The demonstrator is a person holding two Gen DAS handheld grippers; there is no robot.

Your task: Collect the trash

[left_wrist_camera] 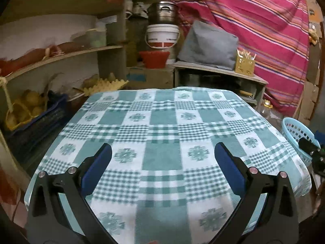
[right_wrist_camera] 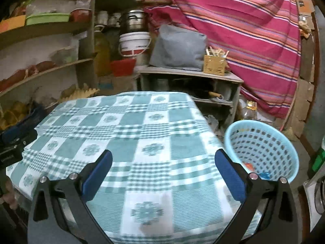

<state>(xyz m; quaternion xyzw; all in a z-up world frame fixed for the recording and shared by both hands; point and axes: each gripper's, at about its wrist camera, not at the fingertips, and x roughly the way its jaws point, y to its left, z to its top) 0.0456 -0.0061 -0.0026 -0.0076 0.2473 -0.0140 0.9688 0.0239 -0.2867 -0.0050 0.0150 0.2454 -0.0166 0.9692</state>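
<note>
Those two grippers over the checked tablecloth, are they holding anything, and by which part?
Nothing is held. The left gripper and the right gripper are both wide open, with only the tablecloth showing between their blue pads.

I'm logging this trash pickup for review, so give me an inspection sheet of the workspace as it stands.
Surface: table under a green checked cloth, bare of trash.
Job's things: blue basket beside the table's right edge, a few bright scraps in its bottom.
Clutter: nothing seen on the cloth.
Grippers: left gripper and right gripper both open, nothing between the pads.
Cables: nothing seen.
Surroundings: shelves with produce at left, white bucket under a metal pot, grey cushion, striped curtain.
</note>
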